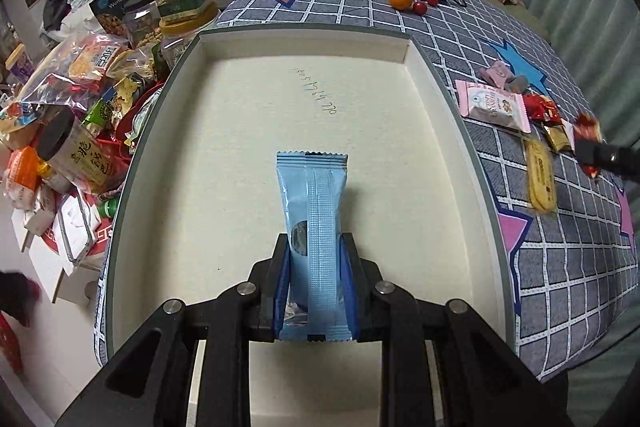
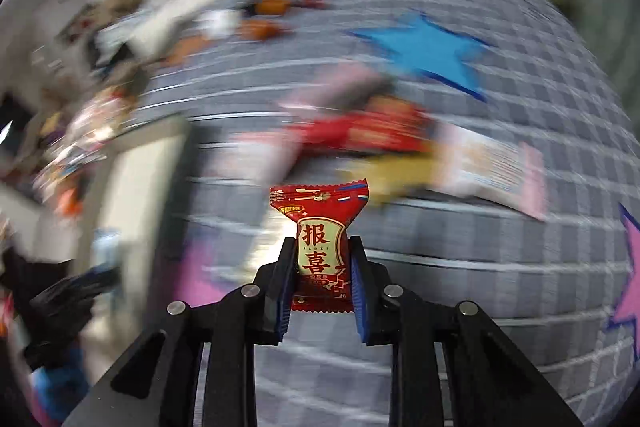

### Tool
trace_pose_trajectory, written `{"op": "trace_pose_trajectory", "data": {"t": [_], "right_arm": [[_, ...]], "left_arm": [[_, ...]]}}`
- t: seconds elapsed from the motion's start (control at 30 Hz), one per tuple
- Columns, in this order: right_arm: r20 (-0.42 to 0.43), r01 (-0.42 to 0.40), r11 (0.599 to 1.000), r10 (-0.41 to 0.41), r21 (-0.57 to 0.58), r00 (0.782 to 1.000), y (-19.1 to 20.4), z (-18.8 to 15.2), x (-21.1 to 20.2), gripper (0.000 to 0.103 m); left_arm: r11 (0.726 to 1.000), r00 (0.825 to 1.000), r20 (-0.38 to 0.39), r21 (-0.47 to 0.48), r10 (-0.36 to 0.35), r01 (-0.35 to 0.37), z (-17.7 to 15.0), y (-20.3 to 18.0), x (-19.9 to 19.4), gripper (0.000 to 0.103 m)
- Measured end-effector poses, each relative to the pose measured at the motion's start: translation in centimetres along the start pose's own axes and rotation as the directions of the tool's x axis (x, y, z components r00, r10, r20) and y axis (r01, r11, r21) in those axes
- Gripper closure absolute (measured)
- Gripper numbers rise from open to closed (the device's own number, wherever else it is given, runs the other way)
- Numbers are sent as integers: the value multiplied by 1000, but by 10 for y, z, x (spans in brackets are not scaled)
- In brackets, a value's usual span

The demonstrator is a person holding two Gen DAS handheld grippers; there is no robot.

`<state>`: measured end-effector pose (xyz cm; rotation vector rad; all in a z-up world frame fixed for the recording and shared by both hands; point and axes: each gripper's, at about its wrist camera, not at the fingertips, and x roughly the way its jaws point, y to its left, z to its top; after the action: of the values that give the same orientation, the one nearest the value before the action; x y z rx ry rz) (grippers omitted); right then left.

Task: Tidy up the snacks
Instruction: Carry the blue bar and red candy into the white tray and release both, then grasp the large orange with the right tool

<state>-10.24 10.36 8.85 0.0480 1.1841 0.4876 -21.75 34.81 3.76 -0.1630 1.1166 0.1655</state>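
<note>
The grey tablecloth with a white grid and coloured stars (image 1: pixel 560 267) covers the tabletop, and most of its middle is taken by the wide, shallow cream tray with a grey rim (image 1: pixel 404 115), whose floor is bare apart from some handwriting. To the tray's left a heap of jars and clear bags of snacks (image 1: pixel 80 99) crowds the edge. To its right a loose cluster of small wrapped snacks (image 1: pixel 516 119) lies on the cloth, among them a pink and white packet (image 1: pixel 490 105) and a long yellow biscuit pack (image 1: pixel 541 179).

The left tool (image 1: pixel 316 247) hangs over the near half of the tray, its fingers pinching the long pale blue foil sachet (image 1: pixel 316 203) by its lower half. The sachet's long axis runs straight out along the fingers toward the tray's far wall, and the tray floor lies directly beneath it, so this hand looks ready to set it down with little more than a lowering and a release.

The right tool (image 2: pixel 322 259) is clamped on a small red candy wrapper with Chinese characters (image 2: pixel 318 227), gripped across its width with the top crimp standing up. It is above the cloth beside the snack cluster; everything around it is blurred. The tray's cream wall shows at the left of the right wrist view, so the candy must travel leftward to reach it, and the left hand is plainly the nearer of the two.
</note>
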Motion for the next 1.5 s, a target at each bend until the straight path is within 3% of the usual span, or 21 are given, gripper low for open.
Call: {"op": "trace_pose_trajectory", "data": {"t": [0.07,0.2,0.27,0.3,0.37,0.43,0.63,0.7,0.8,0.97,1.03,1.27,1.37,1.5], "right_arm": [[-6,-85,994,84,-67,996,40,4,0,77],[-78,-240,954,229,-179,970,121,5,18,76],[-128,-250,945,227,-213,966,143,0,30,73],[-137,-246,944,219,-222,966,146,-2,33,66],[-125,-231,942,205,-243,971,148,-7,32,0],[-80,-193,945,178,-263,981,138,-14,22,0],[-5,-34,983,34,-182,999,45,-31,0,0],[9,43,991,-42,-127,999,10,-40,-2,0],[8,202,979,-202,-40,979,-47,-60,-4,0],[-44,296,952,-293,77,955,-115,-91,-10,0],[-29,347,937,-346,48,938,-123,-99,-10,0],[71,334,942,-335,31,940,-126,-112,-16,0],[104,334,942,-335,28,936,-123,-118,-17,0],[117,334,942,-335,28,935,-123,-122,-18,0]], "left_arm": [[1000,1000,9,-5,-2,2,-2,0,-5,73],[1000,997,71,-29,2,0,-7,4,-25,21],[1000,990,137,-21,17,-15,-11,4,-43,20],[1000,988,151,-13,24,-22,-13,3,-49,17],[999,986,162,-4,34,-34,-16,0,-58,9],[1000,986,168,12,24,-26,-19,-7,-64,1],[996,960,277,49,52,-68,-32,-45,-92,0],[997,971,237,68,13,-30,-34,-62,-91,0],[992,985,173,122,-13,-8,-40,-89,-80,0],[968,993,107,252,-46,18,-67,-148,-65,0],[946,995,81,324,-61,31,-81,-173,-60,0],[861,997,50,508,-55,22,-120,-227,-54,0],[849,998,51,528,-47,13,-120,-231,-54,0],[858,999,30,514,-38,17,-118,-227,-50,0]]}}
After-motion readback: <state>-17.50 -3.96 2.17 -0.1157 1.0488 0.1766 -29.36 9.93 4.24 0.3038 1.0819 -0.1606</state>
